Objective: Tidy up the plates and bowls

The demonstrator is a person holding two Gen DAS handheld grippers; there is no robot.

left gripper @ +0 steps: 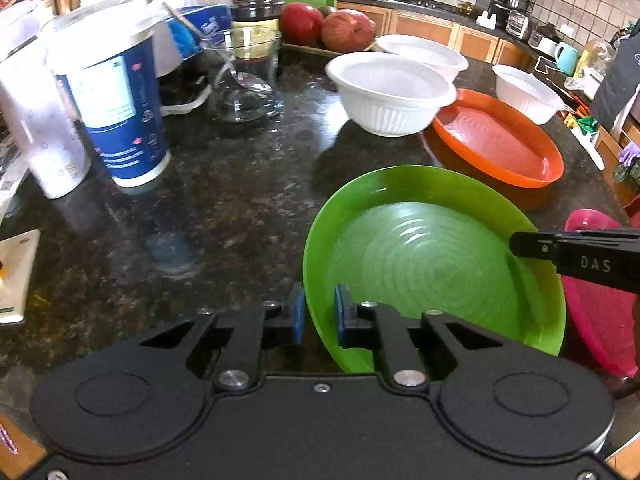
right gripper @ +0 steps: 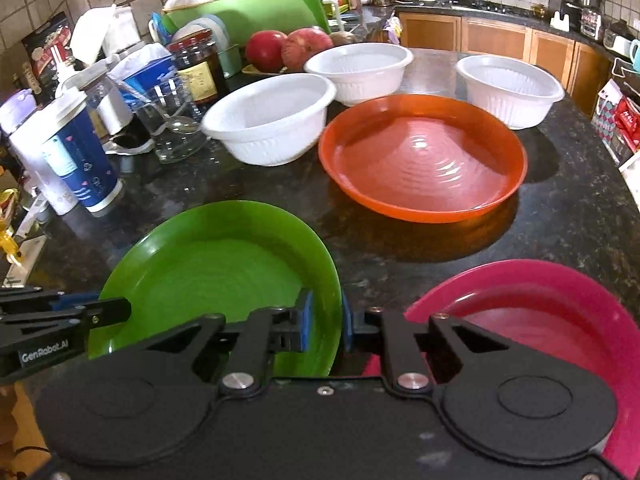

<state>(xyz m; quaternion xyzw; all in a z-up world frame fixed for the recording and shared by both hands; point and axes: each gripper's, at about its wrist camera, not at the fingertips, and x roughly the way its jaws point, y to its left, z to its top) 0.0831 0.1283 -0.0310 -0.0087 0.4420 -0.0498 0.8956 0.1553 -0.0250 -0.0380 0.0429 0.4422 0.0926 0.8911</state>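
Two-handed grasp on a plate at the near edge of the worktop (right gripper: 560, 200). The left tongs (left gripper: 319, 316) were clamped on the left rim of the green plate (left gripper: 432, 264), one blue pad outside the rim and one inside; the right tongs (right gripper: 325, 320) were clamped on the right rim of the same plate, so that it was held from opposite sides. The green plate sat nearest, with the pink plate (right gripper: 560, 300) just beside it on the right and the orange plate (right gripper: 424, 160) farther back, apart from both. Three white bowls (right gripper: 272, 116) stood behind the orange plate, separate from one another. Whether the green plate had left the worktop could not be told. The step in hand appeared to be picking up the green plate for stacking. The next move would call for raising both sides together and level, then carrying the plate over another plate, probably the orange or pink one, and lowering it squarely before either grip was released.
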